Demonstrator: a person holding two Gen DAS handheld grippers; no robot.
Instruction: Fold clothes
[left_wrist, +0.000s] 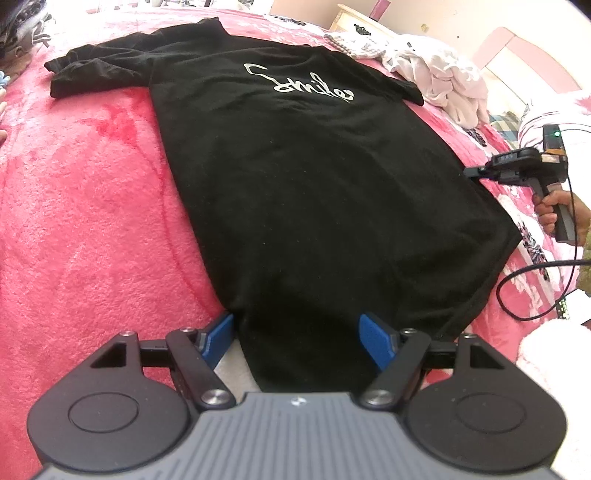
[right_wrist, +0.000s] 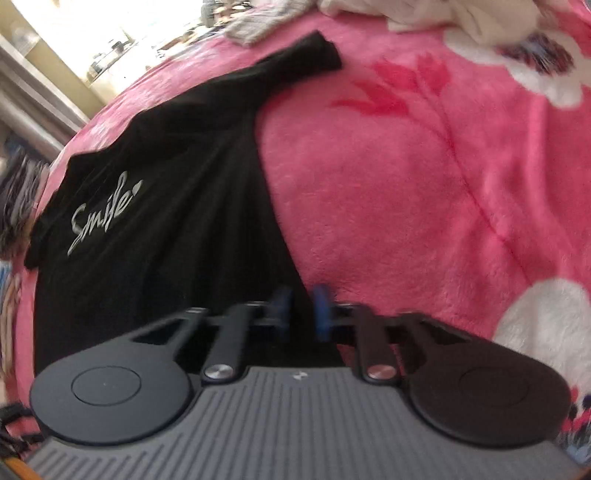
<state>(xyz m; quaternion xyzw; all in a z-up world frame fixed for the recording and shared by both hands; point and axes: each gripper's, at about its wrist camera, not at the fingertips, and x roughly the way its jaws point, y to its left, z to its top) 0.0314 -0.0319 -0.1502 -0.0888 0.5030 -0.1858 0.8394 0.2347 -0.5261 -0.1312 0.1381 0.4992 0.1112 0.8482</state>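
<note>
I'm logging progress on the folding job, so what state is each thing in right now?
black T-shirt: spread flat, unfolded, print side up
left gripper: open, fingers either side of the hem corner
right gripper: fingers nearly together at the shirt's side edge; blurred, grip unclear
white clothes: crumpled heap, unfolded
pink blanket: spread under the shirt

left black two-finger gripper with blue pads (left_wrist: 299, 338): jaws wide apart, pointing 12 o'clock | right black two-finger gripper with blue pads (right_wrist: 302, 312): jaws narrow, blurred | person's hand (left_wrist: 554, 210) gripping handle at 3 o'clock
</note>
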